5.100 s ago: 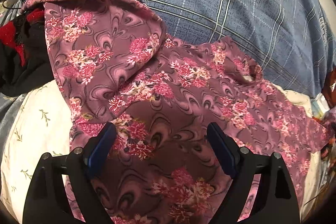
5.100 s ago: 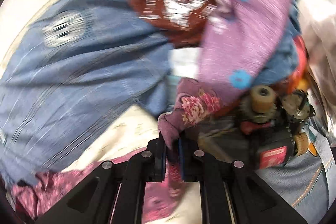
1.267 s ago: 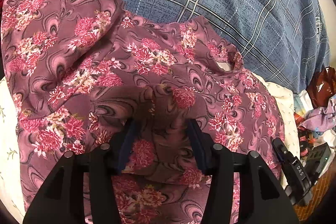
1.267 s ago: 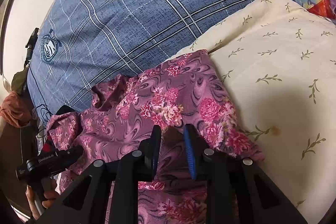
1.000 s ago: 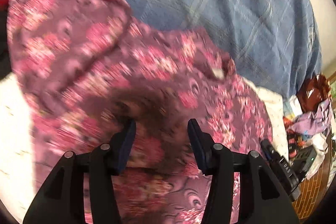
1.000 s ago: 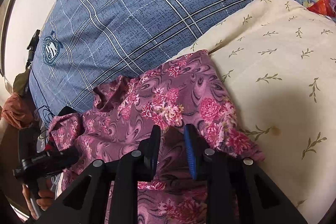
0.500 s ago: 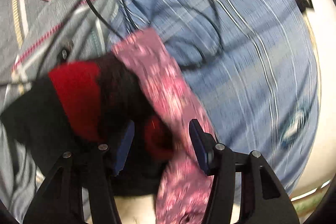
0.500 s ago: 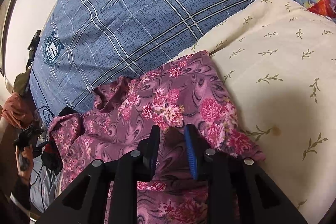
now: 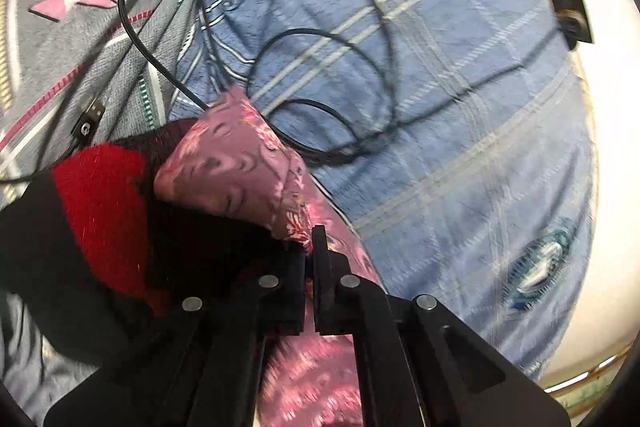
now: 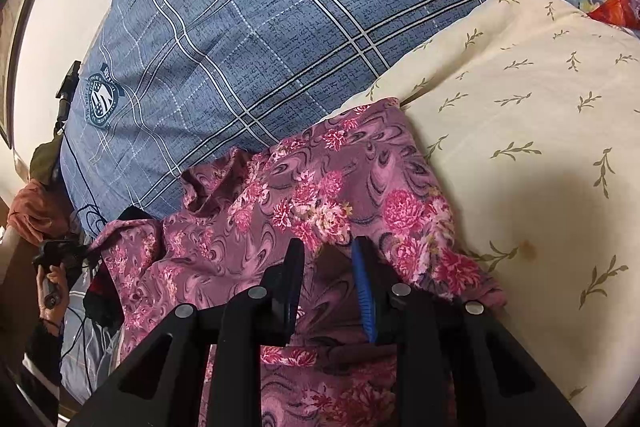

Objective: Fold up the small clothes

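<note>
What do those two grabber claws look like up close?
Both are black plastic. The left gripper has two flat black fingers and round silver bolt heads on angular arms. The right gripper matches it, with a bright blue pad lining one finger.

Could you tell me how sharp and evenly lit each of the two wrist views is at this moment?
Left wrist view: motion-smeared, the blue plaid pillow and black cable streaky, the floral garment soft at the bottom edge, dark fisheye corners. Right wrist view: crisp, the floral print sharp; the right gripper casts a soft shadow on the cream leaf-print pillow; straight plaid lines bow outward.
</note>
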Tool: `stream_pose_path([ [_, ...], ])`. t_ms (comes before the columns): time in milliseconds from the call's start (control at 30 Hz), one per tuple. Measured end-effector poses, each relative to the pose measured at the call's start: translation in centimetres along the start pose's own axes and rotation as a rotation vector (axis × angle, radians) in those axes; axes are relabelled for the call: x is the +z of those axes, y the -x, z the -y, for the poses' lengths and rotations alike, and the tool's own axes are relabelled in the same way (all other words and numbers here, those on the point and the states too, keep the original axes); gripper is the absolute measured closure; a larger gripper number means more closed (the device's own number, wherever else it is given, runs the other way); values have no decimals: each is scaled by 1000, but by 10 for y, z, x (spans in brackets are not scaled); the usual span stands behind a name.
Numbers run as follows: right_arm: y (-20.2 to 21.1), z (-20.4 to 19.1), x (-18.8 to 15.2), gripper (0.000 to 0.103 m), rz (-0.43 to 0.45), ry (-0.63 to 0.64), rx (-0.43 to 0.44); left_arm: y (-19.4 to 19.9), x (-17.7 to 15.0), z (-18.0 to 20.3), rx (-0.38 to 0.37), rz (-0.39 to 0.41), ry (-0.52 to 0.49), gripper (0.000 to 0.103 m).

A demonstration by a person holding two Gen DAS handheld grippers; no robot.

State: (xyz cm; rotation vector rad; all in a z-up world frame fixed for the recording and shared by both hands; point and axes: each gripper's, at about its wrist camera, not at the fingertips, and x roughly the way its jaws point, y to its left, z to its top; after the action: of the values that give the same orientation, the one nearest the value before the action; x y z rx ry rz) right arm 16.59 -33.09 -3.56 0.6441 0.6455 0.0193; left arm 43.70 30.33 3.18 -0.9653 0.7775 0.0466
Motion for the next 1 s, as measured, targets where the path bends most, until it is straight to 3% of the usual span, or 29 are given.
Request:
stream_pose_path([
  [167,1,0,0,76,2,-2,3,22,-30,26,-58,-11,19,102],
  [367,1,0,0,76,5,-4,6,36,-101,55,-110,-57,20,103],
  [700,3,3,0,76,8,-12,21,-29,-235,104,-156,-287,17,103],
  [833,3,3,-1,76,9,-12,21,-53,-284,132,-149,-357,-34,103],
  [1000,4,3,-1,76,11,-17,29,-68,-344,165,-86,-442,-191,96],
])
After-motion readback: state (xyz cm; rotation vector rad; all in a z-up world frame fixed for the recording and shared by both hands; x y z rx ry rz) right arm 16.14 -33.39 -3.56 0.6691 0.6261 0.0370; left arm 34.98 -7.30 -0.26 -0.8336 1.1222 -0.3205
